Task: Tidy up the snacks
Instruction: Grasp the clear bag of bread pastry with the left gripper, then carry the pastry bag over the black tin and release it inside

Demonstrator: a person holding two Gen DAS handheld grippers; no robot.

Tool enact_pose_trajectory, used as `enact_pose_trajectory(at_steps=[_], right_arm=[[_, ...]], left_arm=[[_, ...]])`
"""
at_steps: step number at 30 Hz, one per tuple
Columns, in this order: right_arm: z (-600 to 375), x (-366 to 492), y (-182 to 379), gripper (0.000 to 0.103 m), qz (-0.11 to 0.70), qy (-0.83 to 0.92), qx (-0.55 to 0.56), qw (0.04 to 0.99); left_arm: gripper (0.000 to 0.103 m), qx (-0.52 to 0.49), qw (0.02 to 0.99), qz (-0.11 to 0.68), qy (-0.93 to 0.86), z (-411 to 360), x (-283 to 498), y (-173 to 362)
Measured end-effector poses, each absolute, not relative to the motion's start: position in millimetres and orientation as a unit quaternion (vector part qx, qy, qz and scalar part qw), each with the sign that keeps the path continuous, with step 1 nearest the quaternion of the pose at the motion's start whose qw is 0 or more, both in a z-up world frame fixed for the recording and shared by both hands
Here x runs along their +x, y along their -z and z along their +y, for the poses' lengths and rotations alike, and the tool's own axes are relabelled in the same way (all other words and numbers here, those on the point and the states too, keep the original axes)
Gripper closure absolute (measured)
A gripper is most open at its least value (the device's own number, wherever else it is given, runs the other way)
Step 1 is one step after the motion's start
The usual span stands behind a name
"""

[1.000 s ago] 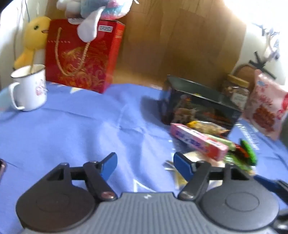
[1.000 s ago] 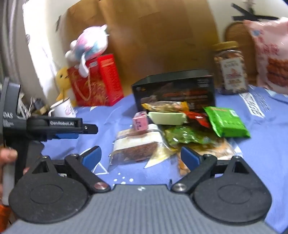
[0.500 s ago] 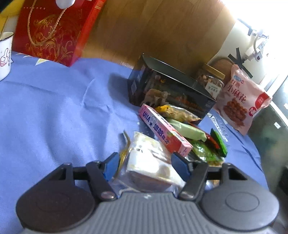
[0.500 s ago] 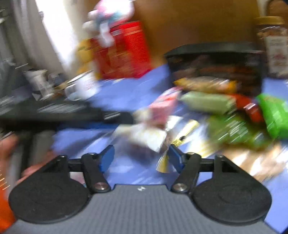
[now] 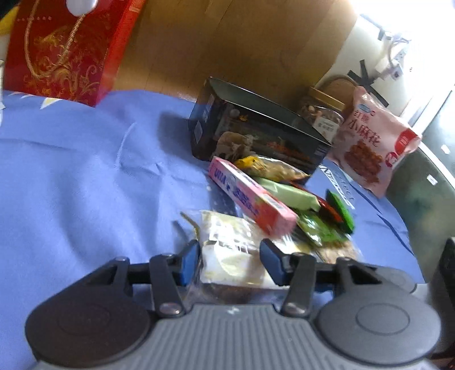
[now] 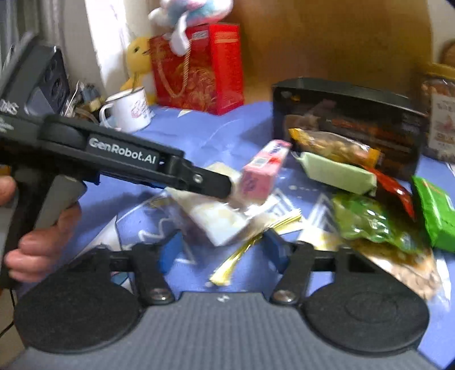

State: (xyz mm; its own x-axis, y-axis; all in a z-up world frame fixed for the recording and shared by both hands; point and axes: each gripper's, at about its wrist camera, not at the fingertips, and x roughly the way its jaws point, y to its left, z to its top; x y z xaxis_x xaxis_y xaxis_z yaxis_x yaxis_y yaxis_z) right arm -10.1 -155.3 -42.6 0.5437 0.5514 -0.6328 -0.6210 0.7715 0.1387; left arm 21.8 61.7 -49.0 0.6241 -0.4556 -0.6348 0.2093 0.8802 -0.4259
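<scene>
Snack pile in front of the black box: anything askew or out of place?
Yes. The pink box sits tilted, one end propped on the clear-wrapped cake that the left gripper straddles.

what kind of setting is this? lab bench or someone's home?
Most likely a home: a table under a blue cloth, with plush toys on a red gift bag, an enamel mug, and loose snack packs beside a black box. No lab gear besides the handheld grippers.

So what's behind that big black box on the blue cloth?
Behind the black box stand a jar with a gold lid and a pink snack bag, with a wooden board further back. The box covers the jar's bottom, and anything low behind it stays hidden.
</scene>
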Motion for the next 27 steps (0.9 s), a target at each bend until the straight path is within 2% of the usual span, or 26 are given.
enact_pose_trajectory(at_steps=[4,10,15,18,22,27], right_arm=[[-160,-35,37,0.061,0.339,-0.369,-0.035,0.865],[-169,-51,8,0.062,0.296,-0.394,0.009,0.870],[-177,-14,-31,0.063,0.214,-0.363,0.009,0.907],[-186,28,-45,0.063,0.194,-0.331,-0.006,0.924],[-202,97,-44,0.063,0.221,-0.296,-0.006,0.929],[-214,159,-12,0.060,0.267,-0.285,-0.002,0.920]], left_arm=[[0.059,-0.183,0.887,0.381,0.186,78,-16,37],[0.059,-0.164,0.918,0.311,0.182,72,-26,-16],[0.059,-0.138,0.936,0.254,0.203,41,35,-59],[0.059,-0.126,0.936,0.244,0.219,16,92,-64],[0.059,-0.143,0.926,0.276,0.213,-8,167,-47],[0.058,-0.130,0.926,0.307,0.177,-20,205,-15]])
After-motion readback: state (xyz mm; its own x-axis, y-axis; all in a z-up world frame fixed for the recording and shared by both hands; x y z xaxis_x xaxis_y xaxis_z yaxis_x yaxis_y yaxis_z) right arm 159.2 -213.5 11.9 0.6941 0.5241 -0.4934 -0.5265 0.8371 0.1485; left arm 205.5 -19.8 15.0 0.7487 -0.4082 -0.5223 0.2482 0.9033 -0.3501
